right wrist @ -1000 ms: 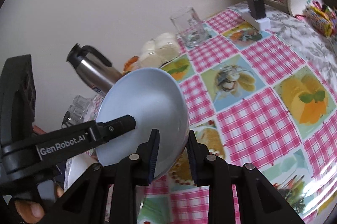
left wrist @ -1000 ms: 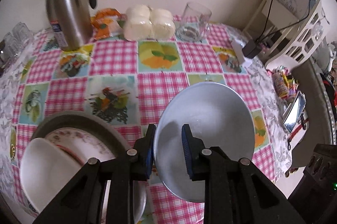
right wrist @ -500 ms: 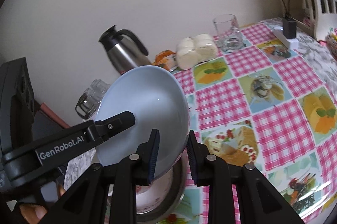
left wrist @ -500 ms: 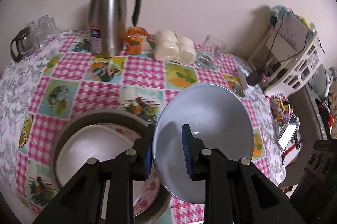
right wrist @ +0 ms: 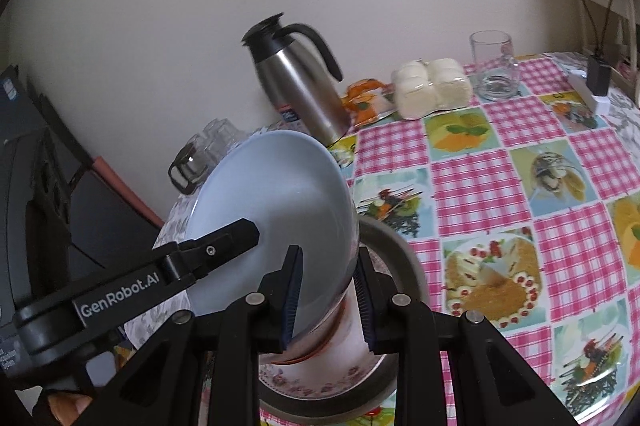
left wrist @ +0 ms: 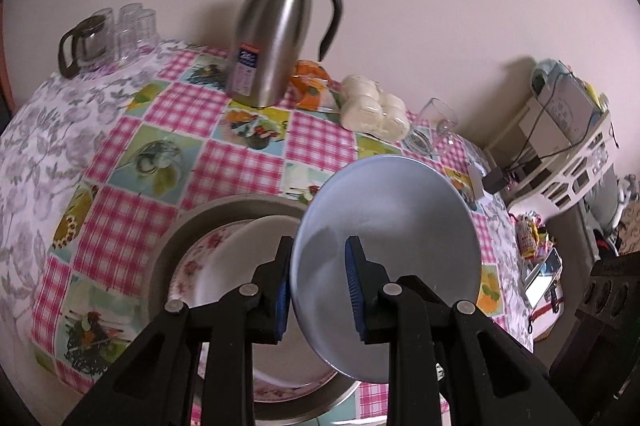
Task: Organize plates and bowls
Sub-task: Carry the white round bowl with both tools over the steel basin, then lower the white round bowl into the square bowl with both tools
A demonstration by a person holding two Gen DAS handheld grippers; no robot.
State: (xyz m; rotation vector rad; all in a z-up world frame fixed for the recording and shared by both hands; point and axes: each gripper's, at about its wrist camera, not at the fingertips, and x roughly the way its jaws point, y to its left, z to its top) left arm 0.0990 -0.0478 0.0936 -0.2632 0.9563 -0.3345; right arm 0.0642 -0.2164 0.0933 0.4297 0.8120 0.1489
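A pale blue bowl (left wrist: 386,266) is held tilted above the stack of dishes, gripped from two sides. Its near rim is clamped by the left gripper (left wrist: 318,290), whose jaws are narrowly parted with the bowl's wall pinched between the blue pads. In the right wrist view the opposite rim of the same bowl (right wrist: 272,218) is pinched by the right gripper (right wrist: 328,296), likewise nearly closed on the thin wall, and the left gripper's black finger (right wrist: 208,254) is seen lying across the bowl's inside.

Directly beneath the bowl a flower-patterned plate (left wrist: 192,266) is seen resting inside a wide grey dish (left wrist: 224,214), with a white bowl (left wrist: 244,250) lying on the plate. Whether the blue bowl's lower edge touches that stack cannot be told.

Beyond the grey dish, the checked tablecloth (left wrist: 236,162) lies bare up to the steel thermos jug (left wrist: 276,38) by the wall. Right of the jug an orange packet (left wrist: 310,86) and a pack of white buns (left wrist: 374,112) are set, then a glass mug (left wrist: 436,122). Left of the jug, at the table's far corner, a glass pot and tumblers (left wrist: 108,34) are grouped. To the right of the grey dish, in the right wrist view, a broad stretch of cloth (right wrist: 520,226) is left open as far as the charger (right wrist: 598,82) at the table edge.
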